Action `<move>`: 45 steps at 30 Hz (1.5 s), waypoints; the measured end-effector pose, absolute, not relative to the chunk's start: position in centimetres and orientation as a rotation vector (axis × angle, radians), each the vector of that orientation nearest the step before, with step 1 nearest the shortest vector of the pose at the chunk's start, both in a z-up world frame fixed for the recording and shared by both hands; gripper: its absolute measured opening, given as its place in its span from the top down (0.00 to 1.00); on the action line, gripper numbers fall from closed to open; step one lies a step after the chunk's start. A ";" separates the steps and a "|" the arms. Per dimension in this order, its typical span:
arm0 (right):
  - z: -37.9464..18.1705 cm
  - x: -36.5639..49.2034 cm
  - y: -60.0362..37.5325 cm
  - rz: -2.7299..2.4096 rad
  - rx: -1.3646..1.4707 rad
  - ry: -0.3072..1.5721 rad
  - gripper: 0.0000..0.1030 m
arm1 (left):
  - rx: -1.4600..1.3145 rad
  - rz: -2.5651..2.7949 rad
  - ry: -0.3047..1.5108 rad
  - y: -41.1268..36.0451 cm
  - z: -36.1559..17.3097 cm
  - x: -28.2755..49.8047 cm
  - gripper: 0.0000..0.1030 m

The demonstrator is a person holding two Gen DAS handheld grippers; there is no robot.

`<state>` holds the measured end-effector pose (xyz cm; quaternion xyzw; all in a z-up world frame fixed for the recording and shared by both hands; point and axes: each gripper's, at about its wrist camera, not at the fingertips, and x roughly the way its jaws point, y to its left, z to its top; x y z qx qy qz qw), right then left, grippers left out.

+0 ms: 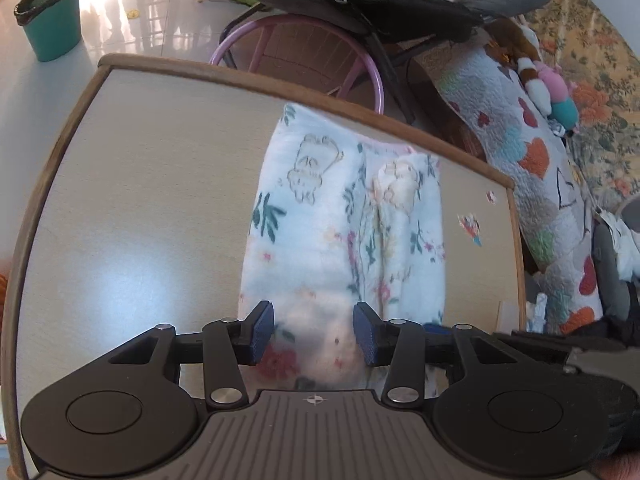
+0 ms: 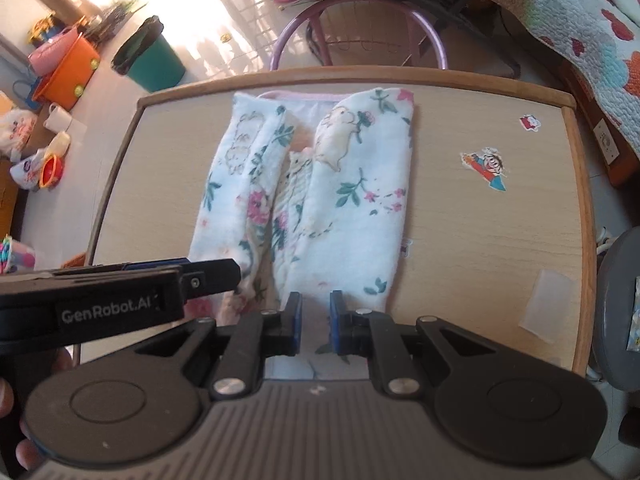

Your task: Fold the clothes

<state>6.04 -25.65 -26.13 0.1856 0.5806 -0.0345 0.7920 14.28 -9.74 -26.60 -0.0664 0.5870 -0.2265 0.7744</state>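
While a floral garment (image 2: 320,184) lies on the wood-rimmed table (image 2: 500,240), left gripper (image 1: 314,334) jaws gape over its near end; right gripper (image 2: 315,322) jaws stand narrowly apart, teal bin (image 2: 154,64) beyond.

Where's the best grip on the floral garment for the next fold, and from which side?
Probably the near hem of the floral garment, coming down from above at the table's near edge. It lies flat, both sides already folded toward the middle, long axis running away from the grippers, so lifting the near end carries it over the far end. Left gripper and right gripper hang over that hem.
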 end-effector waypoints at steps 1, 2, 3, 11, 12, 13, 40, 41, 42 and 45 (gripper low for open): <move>-26.2 6.0 -25.4 -0.070 0.388 1.254 0.87 | -0.145 -0.486 1.277 -9.6 -27.0 14.1 0.56; -26.5 6.0 -25.1 -0.075 0.377 1.260 0.87 | -0.145 -0.481 1.282 -9.5 -27.4 13.9 0.56; -26.9 6.0 -24.9 -0.083 0.372 1.267 0.87 | -0.145 -0.468 1.297 -9.5 -28.1 13.8 0.56; -26.9 5.1 -24.5 -0.060 0.363 1.241 0.87 | -0.135 -0.483 1.289 -9.9 -28.6 13.5 0.55; -26.3 4.9 -24.6 -0.047 0.357 1.228 0.87 | -0.129 -0.496 1.285 -9.8 -28.3 13.4 0.54; -25.9 4.7 -24.7 -0.030 0.345 1.223 0.87 | -0.120 -0.509 1.280 -9.7 -28.0 13.3 0.54; -23.2 -4.9 -19.8 0.644 -0.285 1.183 0.60 | 0.493 -1.061 1.168 -4.9 -27.1 4.7 0.45; -23.3 -5.1 -19.5 0.648 -0.306 1.183 0.60 | 0.552 -1.119 1.150 -5.0 -27.4 4.1 0.45; -23.4 -5.2 -19.2 0.654 -0.331 1.178 0.60 | 0.598 -1.161 1.138 -5.1 -27.6 3.6 0.45; -23.8 -5.5 -18.4 0.674 -0.418 1.158 0.60 | 0.719 -1.248 1.081 -5.5 -28.1 2.4 0.45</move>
